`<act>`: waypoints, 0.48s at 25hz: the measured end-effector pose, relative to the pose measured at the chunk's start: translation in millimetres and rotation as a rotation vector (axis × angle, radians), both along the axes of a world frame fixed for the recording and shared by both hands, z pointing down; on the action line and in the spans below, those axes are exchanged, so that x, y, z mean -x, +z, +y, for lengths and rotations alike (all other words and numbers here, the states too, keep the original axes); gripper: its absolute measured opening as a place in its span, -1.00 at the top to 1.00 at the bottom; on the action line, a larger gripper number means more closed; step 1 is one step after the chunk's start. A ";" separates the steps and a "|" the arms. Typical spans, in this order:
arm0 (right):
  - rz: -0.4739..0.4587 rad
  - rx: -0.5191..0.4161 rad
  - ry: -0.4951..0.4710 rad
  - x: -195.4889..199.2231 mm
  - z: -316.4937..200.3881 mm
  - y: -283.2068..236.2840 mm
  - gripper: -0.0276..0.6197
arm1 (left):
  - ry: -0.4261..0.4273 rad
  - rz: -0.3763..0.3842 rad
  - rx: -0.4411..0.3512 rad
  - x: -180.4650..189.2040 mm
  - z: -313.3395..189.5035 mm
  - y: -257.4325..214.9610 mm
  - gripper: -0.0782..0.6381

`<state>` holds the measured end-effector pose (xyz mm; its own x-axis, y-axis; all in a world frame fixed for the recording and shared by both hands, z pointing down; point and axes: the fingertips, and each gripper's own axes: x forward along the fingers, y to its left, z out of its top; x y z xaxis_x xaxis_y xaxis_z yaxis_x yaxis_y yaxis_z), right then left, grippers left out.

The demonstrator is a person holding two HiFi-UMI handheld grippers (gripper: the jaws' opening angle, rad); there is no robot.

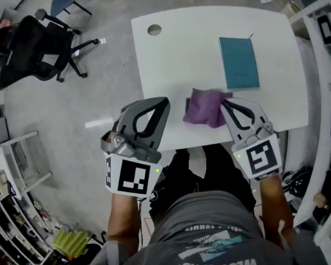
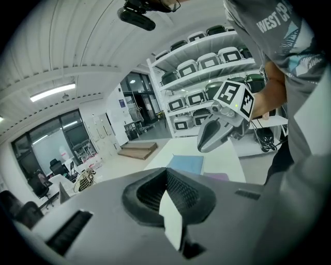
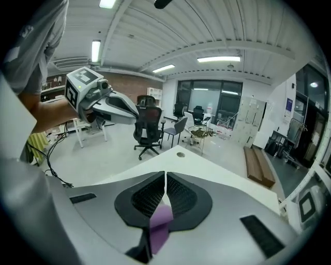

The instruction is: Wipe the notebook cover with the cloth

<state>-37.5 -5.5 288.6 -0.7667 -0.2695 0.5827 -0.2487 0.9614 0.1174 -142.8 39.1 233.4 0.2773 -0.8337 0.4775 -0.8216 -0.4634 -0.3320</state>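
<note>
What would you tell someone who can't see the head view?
Seen from above, the right gripper holds a purple cloth over a white table, beside a teal notebook. The left gripper hovers at the table's near edge.

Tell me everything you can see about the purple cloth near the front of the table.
The purple cloth is plain, soft-looking fabric, bunched into a crumpled lump with folds. The right gripper is shut on its right edge, and the right gripper view shows purple fabric pinched between the jaws. It lies over the near edge of the white table, just in front of the teal notebook. Whether it rests on the table cannot be told.
</note>
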 end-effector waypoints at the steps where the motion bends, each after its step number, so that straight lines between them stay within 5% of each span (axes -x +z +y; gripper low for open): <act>1: 0.005 0.013 -0.003 2.1 1.1 11.5 0.82 | -0.001 0.004 0.007 1.3 -0.5 8.2 0.77; 10: 0.065 0.107 -0.033 10.9 10.2 97.7 0.80 | -0.004 0.020 0.066 8.9 -1.4 70.4 0.77; 12: 0.079 0.124 -0.039 10.8 12.3 110.8 0.60 | -0.006 0.026 0.078 8.6 -1.8 80.0 0.77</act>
<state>-48.2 6.7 399.4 -0.7258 -0.1628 0.6684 -0.2060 0.9784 0.0146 -151.4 37.3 313.4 0.2855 -0.7963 0.5333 -0.8326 -0.4817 -0.2734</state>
